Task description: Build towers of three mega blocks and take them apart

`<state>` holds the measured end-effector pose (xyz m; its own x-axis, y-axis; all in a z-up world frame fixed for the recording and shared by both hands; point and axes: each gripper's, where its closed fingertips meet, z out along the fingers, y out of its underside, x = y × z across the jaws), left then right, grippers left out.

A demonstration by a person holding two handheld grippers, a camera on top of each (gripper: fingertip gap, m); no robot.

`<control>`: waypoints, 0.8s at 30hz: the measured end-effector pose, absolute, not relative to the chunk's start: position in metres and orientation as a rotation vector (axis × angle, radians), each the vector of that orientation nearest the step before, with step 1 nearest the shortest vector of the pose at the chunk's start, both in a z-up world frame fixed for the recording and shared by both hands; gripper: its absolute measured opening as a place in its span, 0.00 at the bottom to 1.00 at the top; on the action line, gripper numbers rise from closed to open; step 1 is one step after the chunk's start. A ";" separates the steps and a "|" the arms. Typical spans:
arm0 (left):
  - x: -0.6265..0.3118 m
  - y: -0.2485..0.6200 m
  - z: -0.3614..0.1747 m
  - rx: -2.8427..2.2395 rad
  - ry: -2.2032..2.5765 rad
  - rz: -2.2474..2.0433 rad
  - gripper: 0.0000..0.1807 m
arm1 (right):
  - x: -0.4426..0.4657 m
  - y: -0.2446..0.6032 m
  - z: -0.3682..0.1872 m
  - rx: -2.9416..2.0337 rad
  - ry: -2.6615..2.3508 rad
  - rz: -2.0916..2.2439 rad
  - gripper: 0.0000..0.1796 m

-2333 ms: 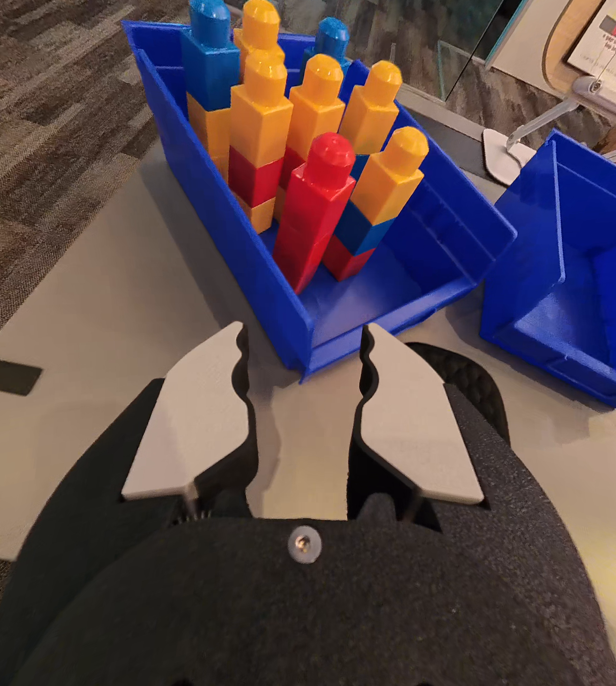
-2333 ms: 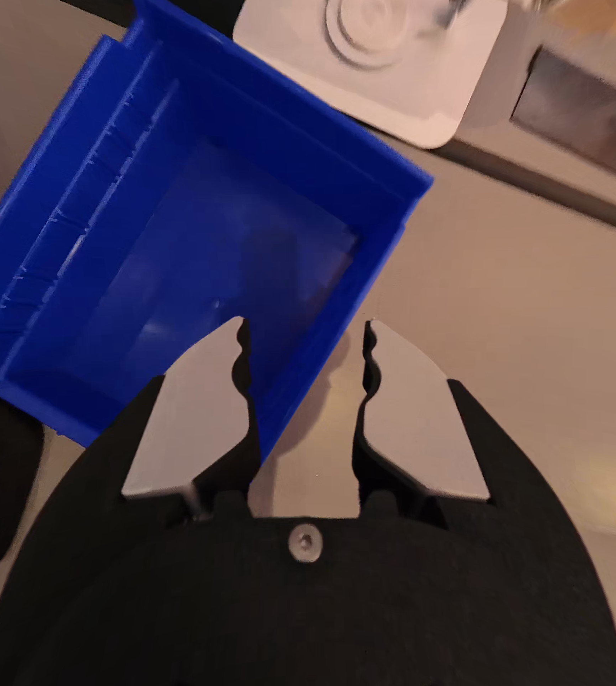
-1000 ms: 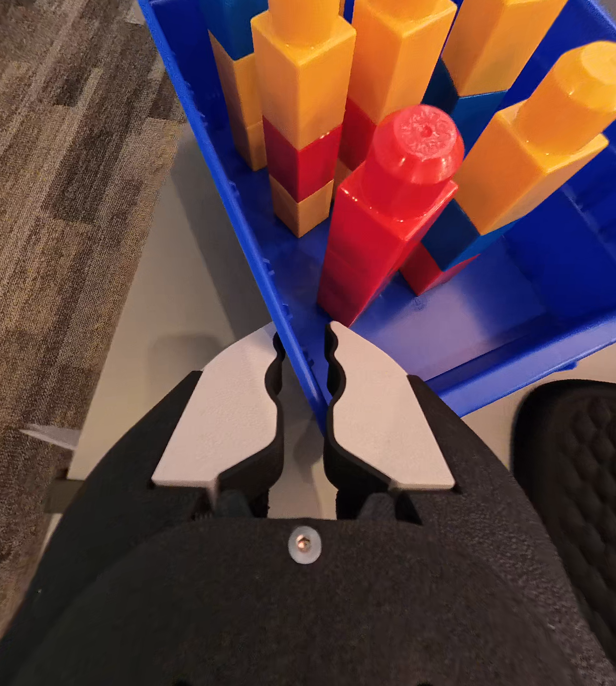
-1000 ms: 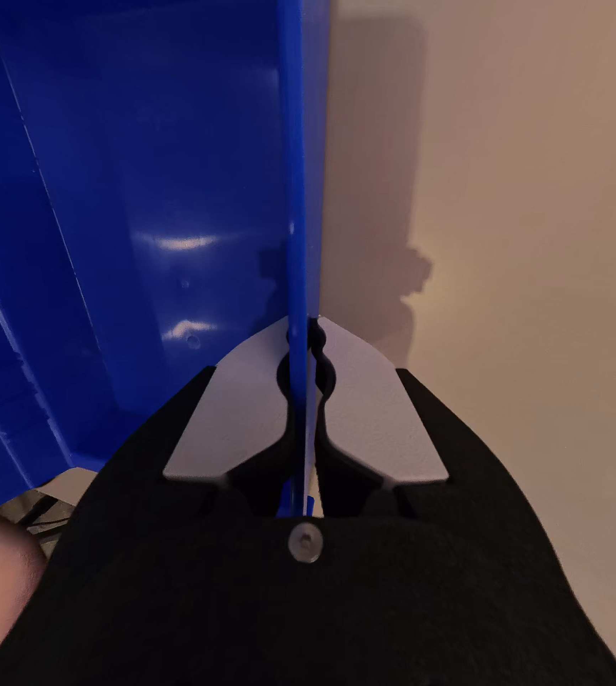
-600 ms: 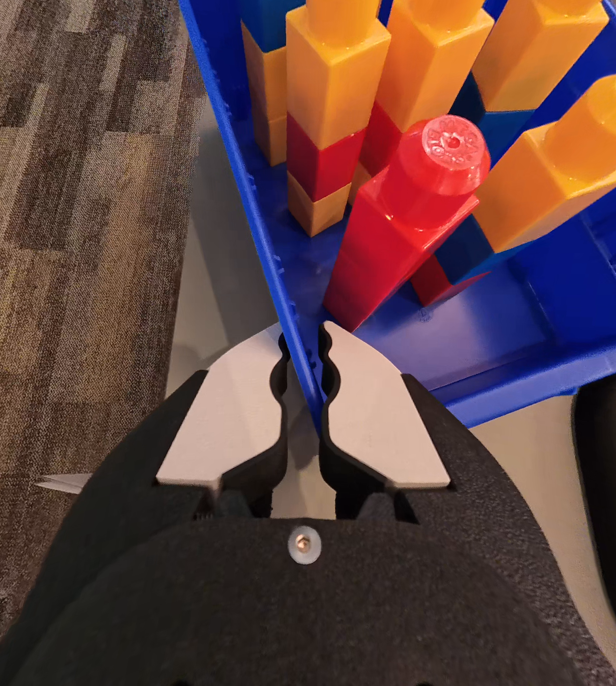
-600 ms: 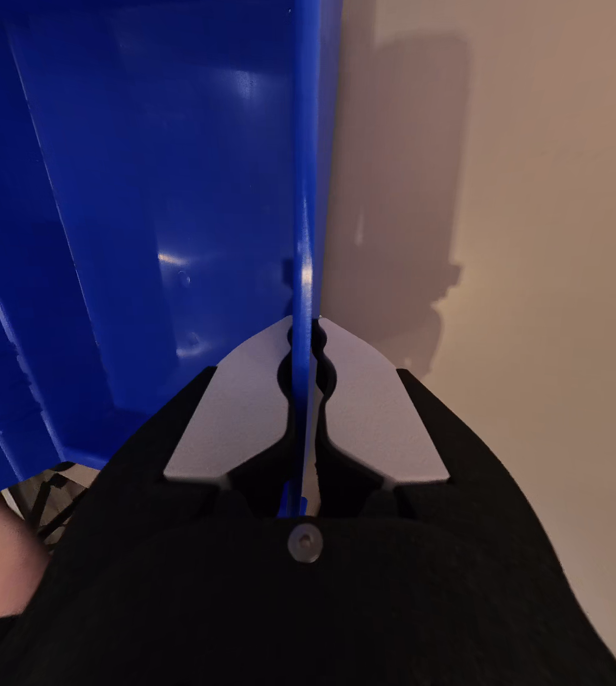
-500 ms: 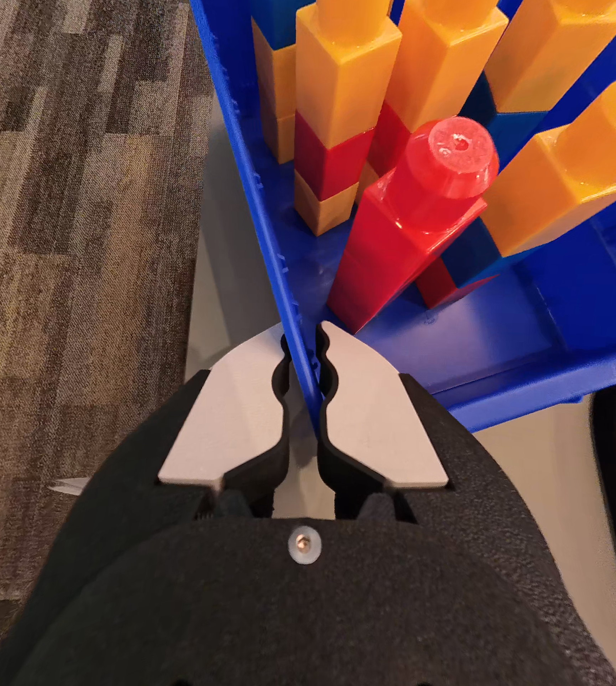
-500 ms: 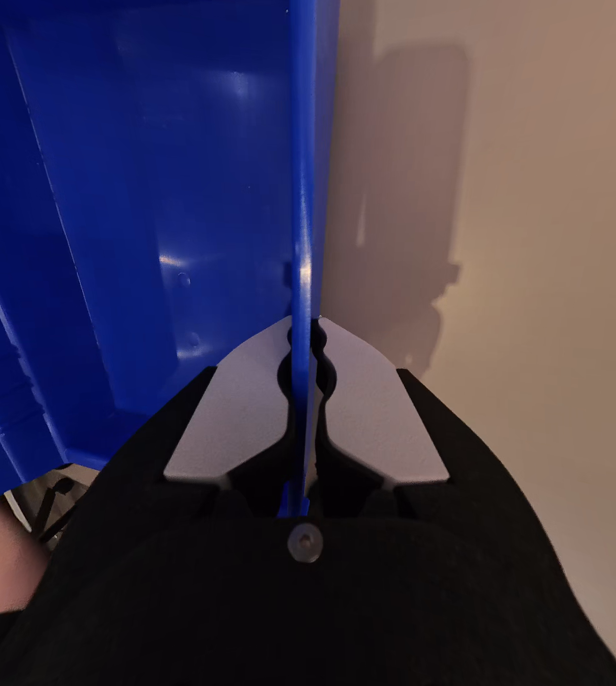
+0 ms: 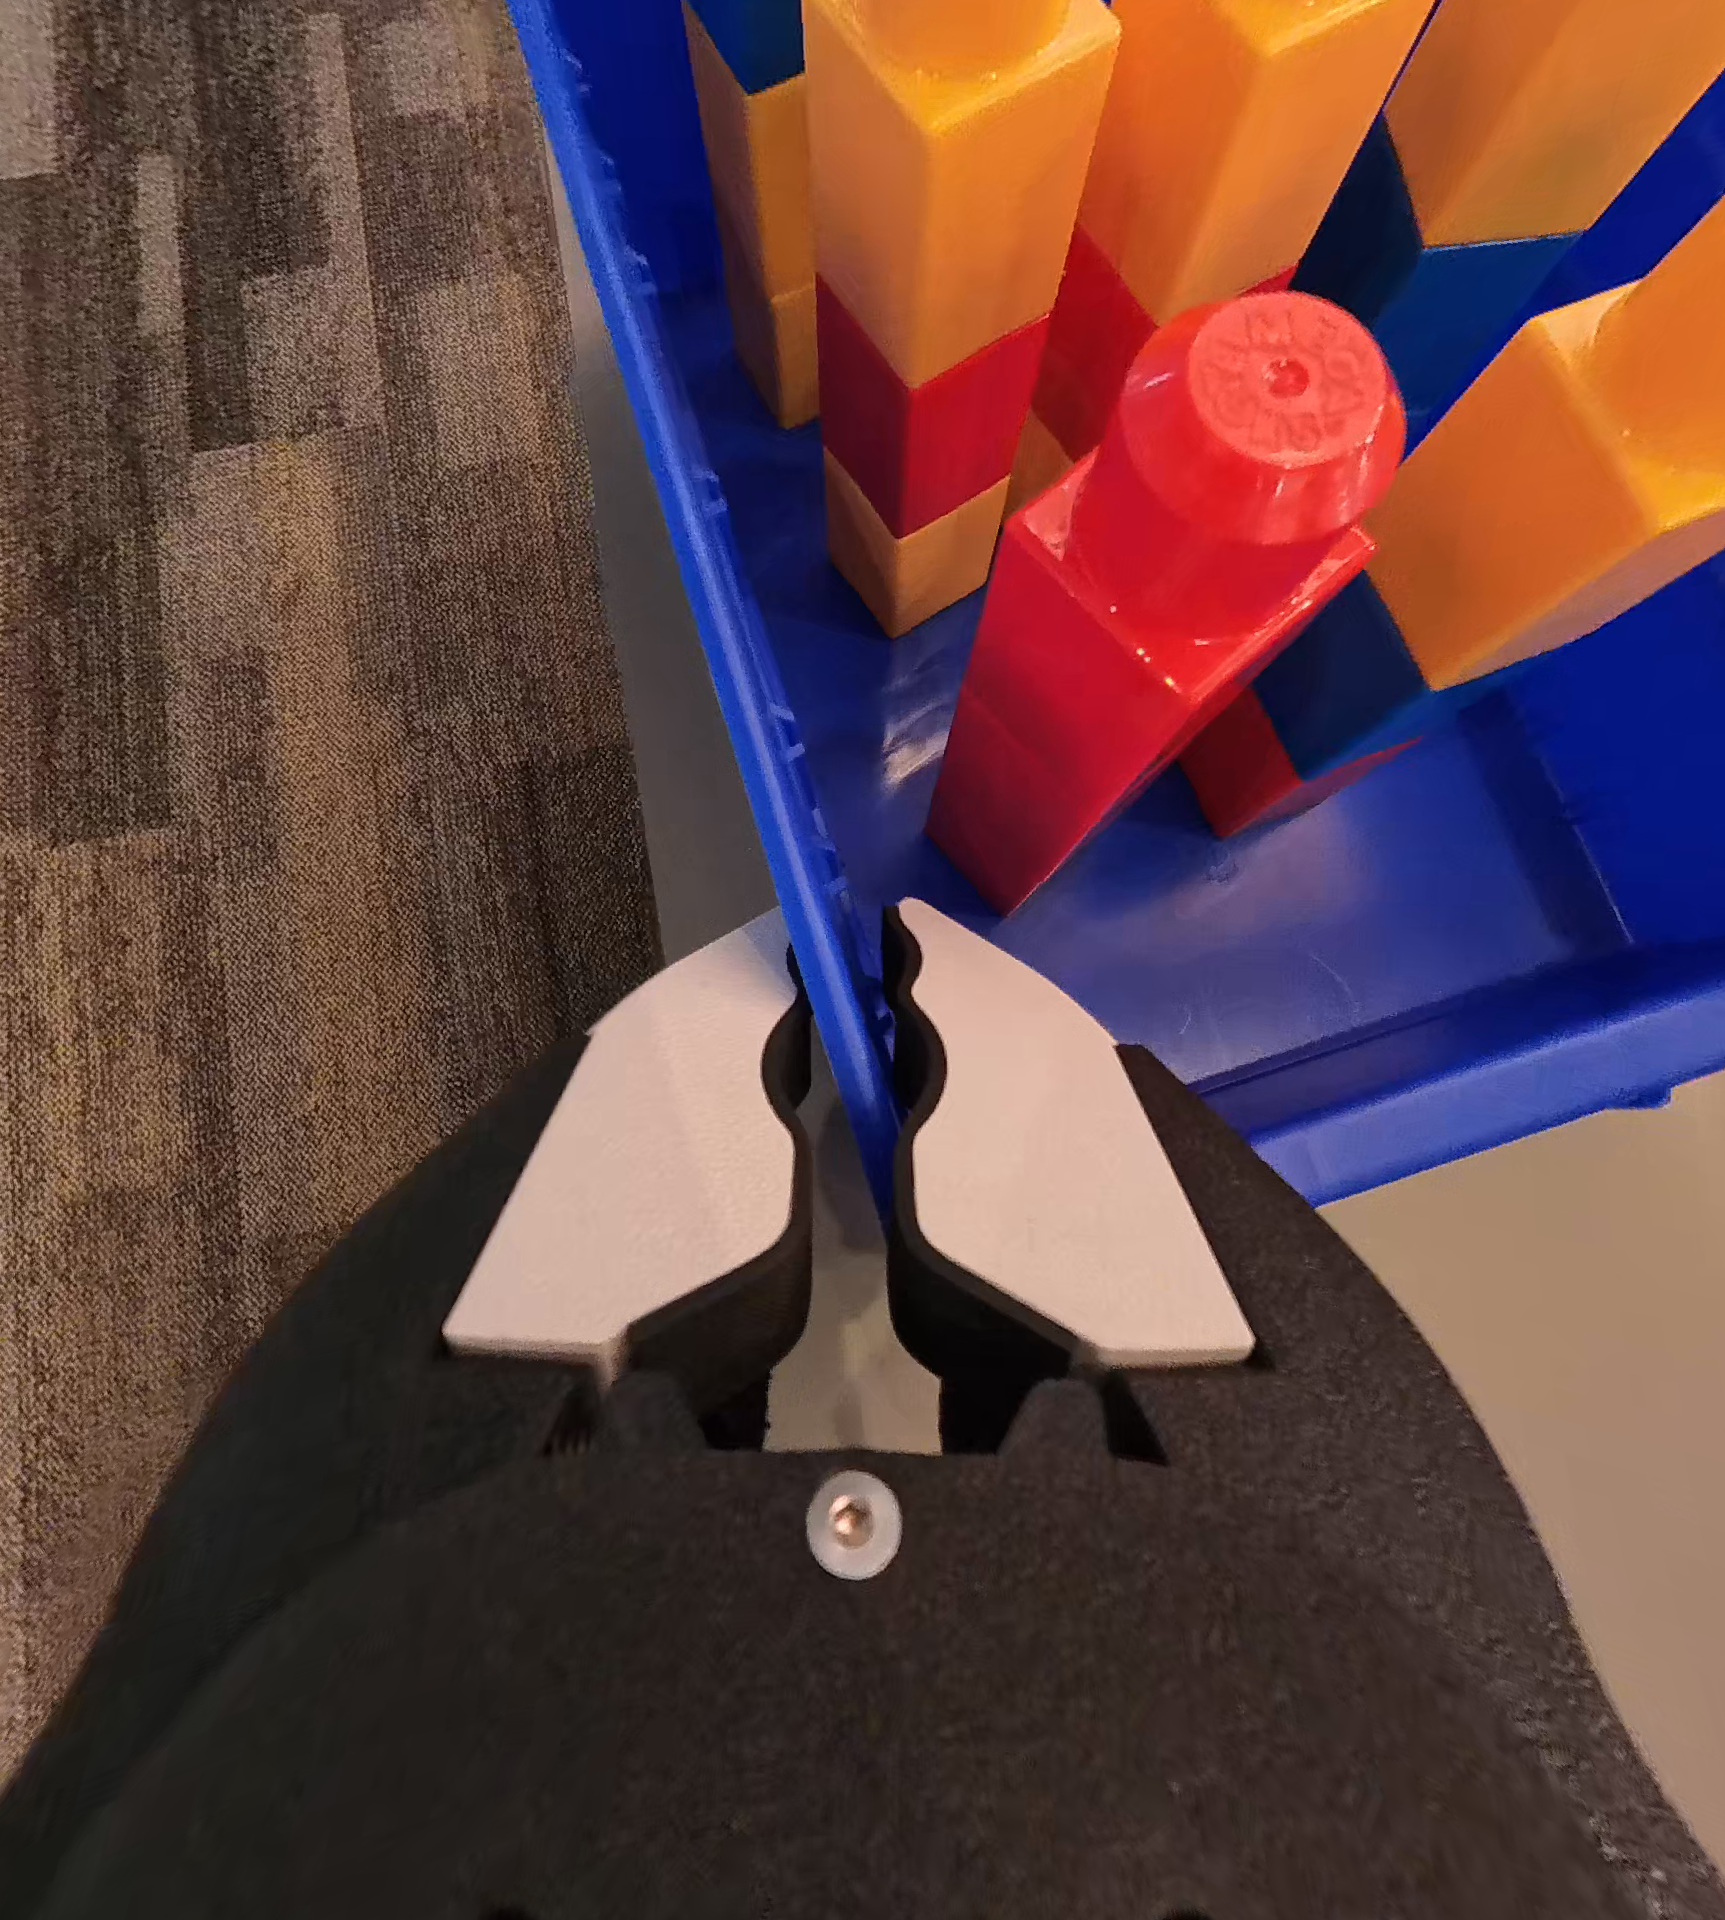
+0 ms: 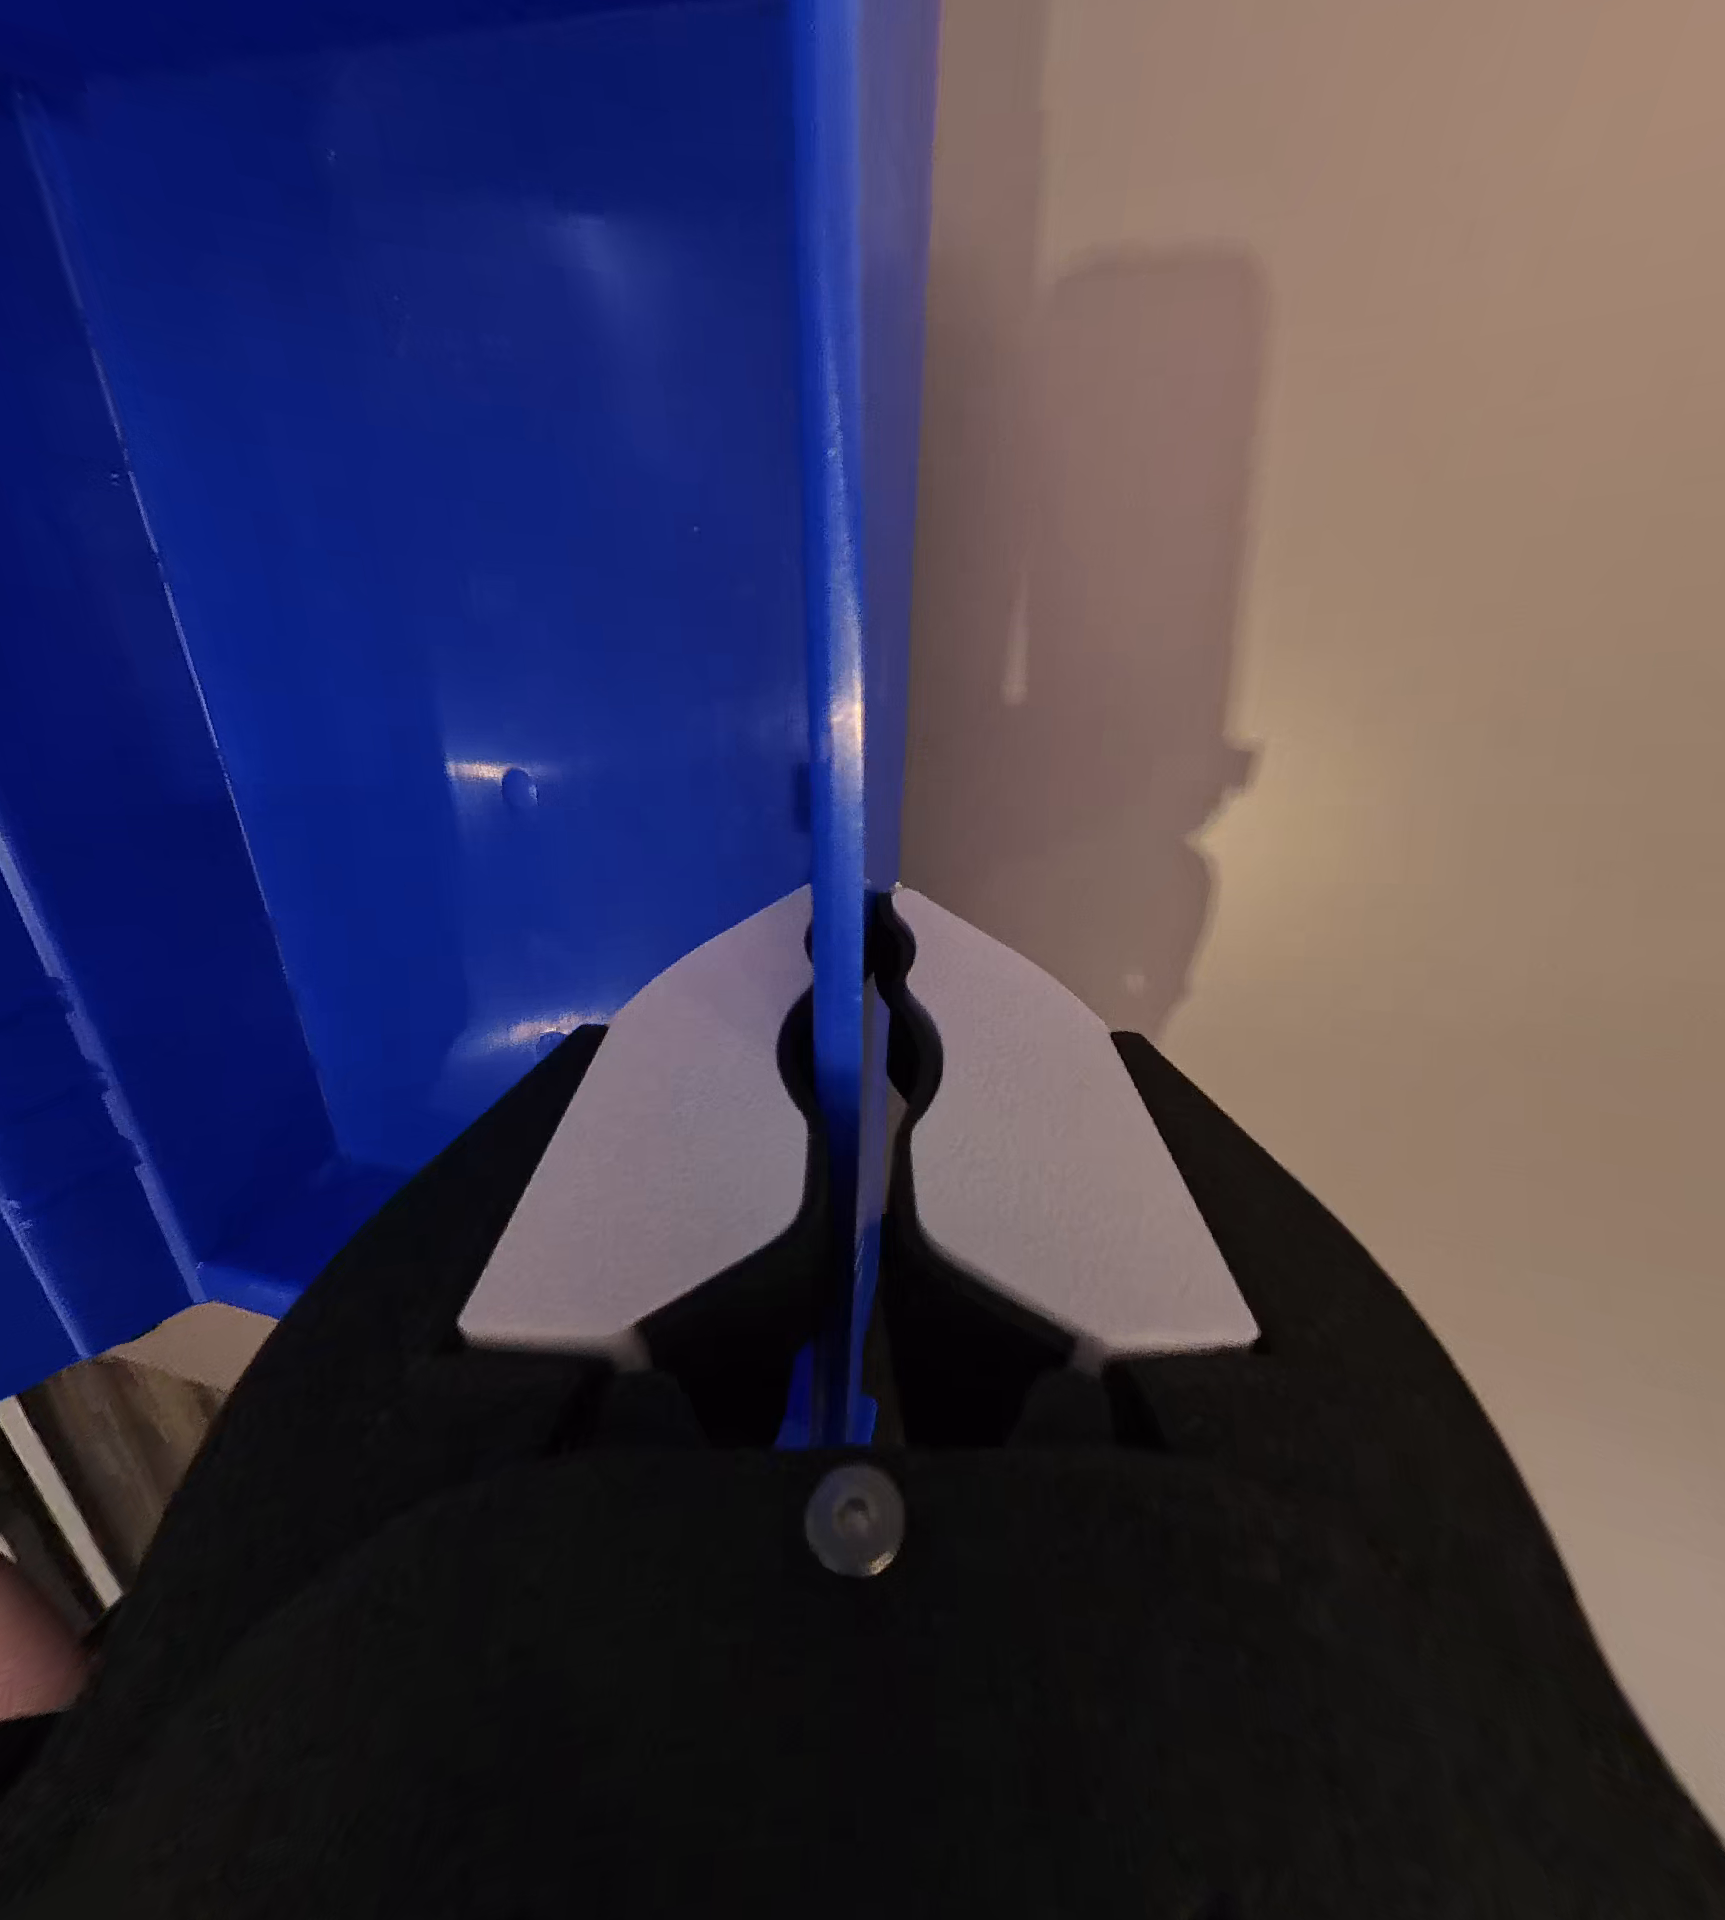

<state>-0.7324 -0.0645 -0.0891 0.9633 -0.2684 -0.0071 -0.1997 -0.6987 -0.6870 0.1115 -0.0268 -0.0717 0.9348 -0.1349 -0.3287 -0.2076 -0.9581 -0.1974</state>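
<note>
Newly tilted rightward: red tower (image 9: 1128, 665)

1. Towers of blocks – six in part view inside the bin: one all red (image 9: 1128, 665), the others (image 9: 941, 312) mixed orange, red and blue.
2. Blue bins – one per view: a filled bin (image 9: 1460, 1081) and an empty bin (image 10: 422, 520).
3. Grippers – two: left gripper (image 9: 842, 935), right gripper (image 10: 847, 904).
</note>
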 end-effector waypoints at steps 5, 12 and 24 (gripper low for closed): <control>-0.734 -0.064 -0.089 -2.361 0.393 -0.174 0.07 | 0.153 -0.046 -0.074 -2.847 0.366 0.443 0.03; -0.745 -0.063 -0.092 -2.408 0.441 -0.147 0.06 | 0.204 -0.073 -0.083 -2.861 0.473 0.370 0.03; -0.741 -0.064 -0.095 -2.332 0.322 -0.323 0.34 | 0.262 -0.100 -0.094 -2.830 0.583 0.380 0.03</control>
<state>-0.7409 -0.0645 -0.0947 0.9366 -0.3233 0.1355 -0.1350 -0.6895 -0.7116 0.2619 -0.1000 -0.0941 0.8875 -0.3539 -0.2950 -0.4127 -0.8953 -0.1676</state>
